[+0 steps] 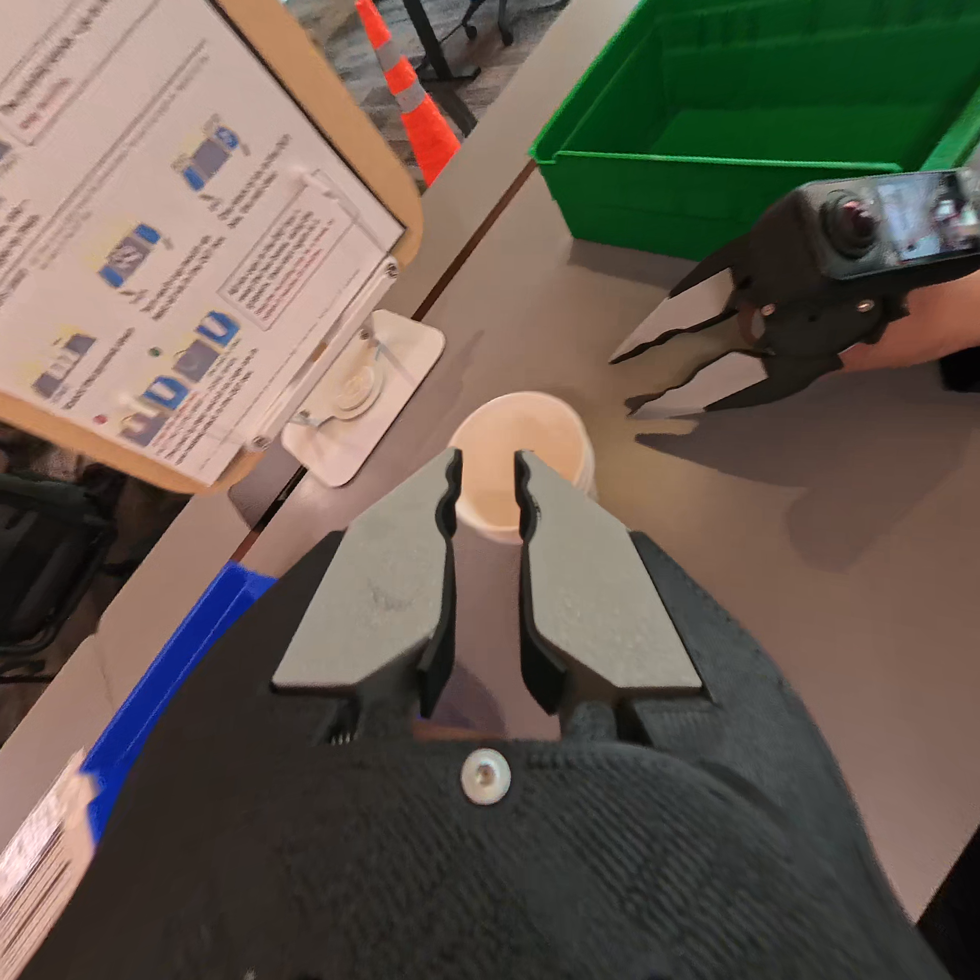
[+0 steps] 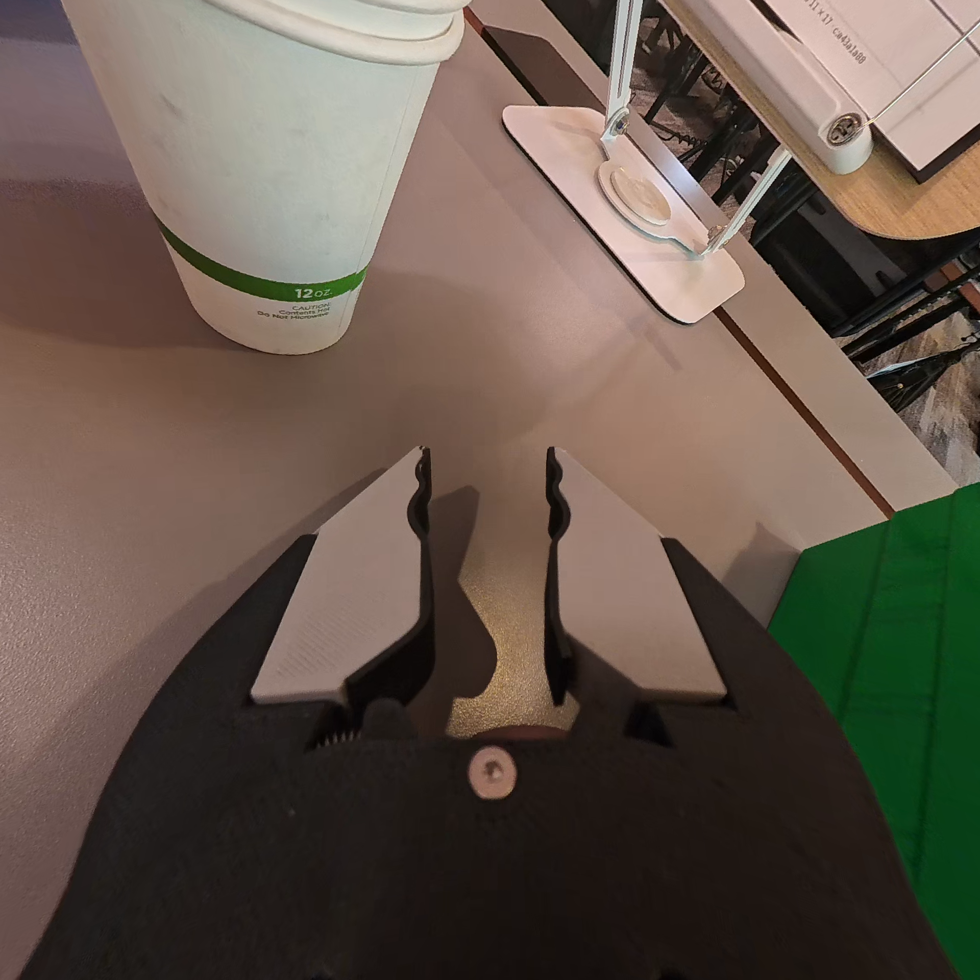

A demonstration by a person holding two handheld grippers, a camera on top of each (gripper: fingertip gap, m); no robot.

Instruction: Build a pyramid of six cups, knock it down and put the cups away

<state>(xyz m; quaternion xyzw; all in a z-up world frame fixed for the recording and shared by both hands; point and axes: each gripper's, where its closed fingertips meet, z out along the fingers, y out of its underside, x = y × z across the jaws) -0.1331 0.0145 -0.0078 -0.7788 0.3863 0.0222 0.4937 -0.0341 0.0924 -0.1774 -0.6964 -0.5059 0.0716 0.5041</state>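
While our left gripper (image 1: 487, 456) hangs above the nested white cups (image 1: 517, 451) with its jaws narrowly parted and empty, the stack stands upright on the grey table (image 1: 689, 530) near the white stand base (image 1: 366, 392). Our right gripper (image 2: 488, 451) is likewise parted and empty, beside the green bin (image 2: 901, 689).

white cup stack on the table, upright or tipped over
Upright. The white cup stack stands base down on the grey table, nested rims at the top; the left wrist view looks into its open mouth.

Matt paper cups (image 2: 276, 175), smooth grey table (image 2: 159, 477), glossy plastic bin (image 1: 742, 132)
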